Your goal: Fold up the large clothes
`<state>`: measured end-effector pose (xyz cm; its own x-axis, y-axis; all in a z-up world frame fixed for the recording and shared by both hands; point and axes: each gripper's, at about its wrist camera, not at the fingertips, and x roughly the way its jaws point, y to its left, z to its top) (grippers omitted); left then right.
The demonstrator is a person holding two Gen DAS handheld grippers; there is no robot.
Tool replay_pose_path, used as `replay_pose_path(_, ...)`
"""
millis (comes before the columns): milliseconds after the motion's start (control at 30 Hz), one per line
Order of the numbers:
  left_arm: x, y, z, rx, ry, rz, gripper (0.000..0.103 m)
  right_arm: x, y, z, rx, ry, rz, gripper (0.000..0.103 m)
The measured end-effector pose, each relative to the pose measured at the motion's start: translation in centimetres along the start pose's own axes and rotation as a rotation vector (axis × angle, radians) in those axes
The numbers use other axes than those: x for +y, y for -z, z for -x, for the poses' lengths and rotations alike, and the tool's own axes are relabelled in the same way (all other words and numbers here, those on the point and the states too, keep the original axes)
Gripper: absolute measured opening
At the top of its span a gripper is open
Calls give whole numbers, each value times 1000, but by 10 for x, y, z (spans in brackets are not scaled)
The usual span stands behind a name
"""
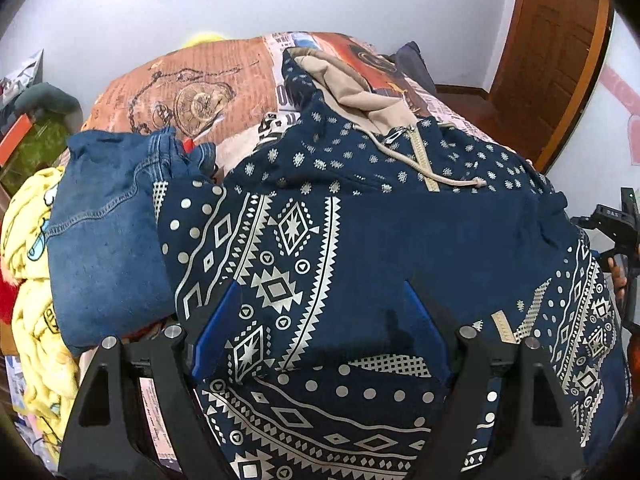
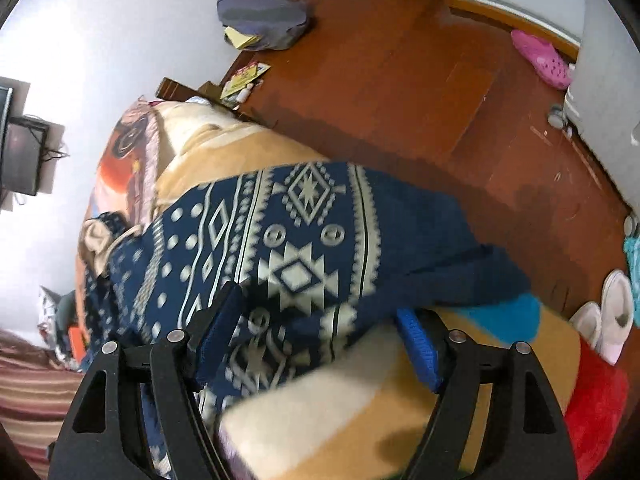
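A navy hoodie [image 1: 360, 220] with white geometric print, beige hood lining and a drawstring lies spread on the bed. My left gripper [image 1: 320, 312] is open, its blue-padded fingers [image 1: 218, 328] resting on the lower body of the hoodie, with one sleeve folded across the front. My right gripper [image 2: 316, 320] is open over the hoodie's side [image 2: 304, 240] at the bed edge, one finger [image 2: 418, 344] just past the cloth. The right gripper also shows at the far right of the left wrist view [image 1: 618, 232].
Blue jeans [image 1: 108, 232] and a yellow cartoon blanket [image 1: 36, 320] lie left of the hoodie. The bed has a printed orange cover [image 1: 200, 80]. Beyond the bed edge are the wooden floor [image 2: 440, 100], pink clog [image 2: 540, 56], white slippers [image 2: 608, 320] and a red mat [image 2: 600, 408].
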<state>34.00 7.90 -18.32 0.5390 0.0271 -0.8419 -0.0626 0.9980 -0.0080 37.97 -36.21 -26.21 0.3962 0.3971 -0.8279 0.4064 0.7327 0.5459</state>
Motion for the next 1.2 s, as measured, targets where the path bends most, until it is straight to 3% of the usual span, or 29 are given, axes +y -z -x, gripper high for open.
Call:
replay_pose_path(67, 2, 1, -2, 7, -4, 6, 81, 2, -5, 0, -24, 27, 10, 71)
replay_pose_path(100, 3, 2, -3, 11, -6, 8, 81, 3, -6, 1, -36, 39, 17, 64)
replay_pose_path(167, 5, 4, -4, 15, -12, 10, 81, 10, -8, 4, -65, 78, 51, 47)
replay_pose_path(233, 7, 5, -3, 12, -29, 5, 81, 20, -10, 10, -92, 119, 106, 22)
replay_pose_path(300, 8, 7, -1, 7, -39, -1, 81, 29, -10, 20, -125, 119, 144, 16)
replay_pose_path(533, 14, 11, 17, -24, -40, 0, 81, 94, 0, 83, -260, 45, 328, 12)
replay_pose_path(733, 17, 16, 33, -53, -39, -6, 81, 181, 46, 115, -296, -43, 598, 12)
replay_pose_path(833, 18, 19, 39, -57, -36, -12, 81, 210, 79, 105, -250, -77, 734, 12)
replay_pose_path(933, 20, 23, 41, -49, -32, -10, 81, 218, 108, 76, -161, -53, 819, 12)
replay_pose_path(1067, 23, 30, 40, -32, -21, -5, 81, 207, 131, 17, 15, 3, 824, 12)
replay_pose_path(1200, 22, 39, 40, -18, -20, -22, 81, 190, 143, -12, 99, 66, 794, 15)
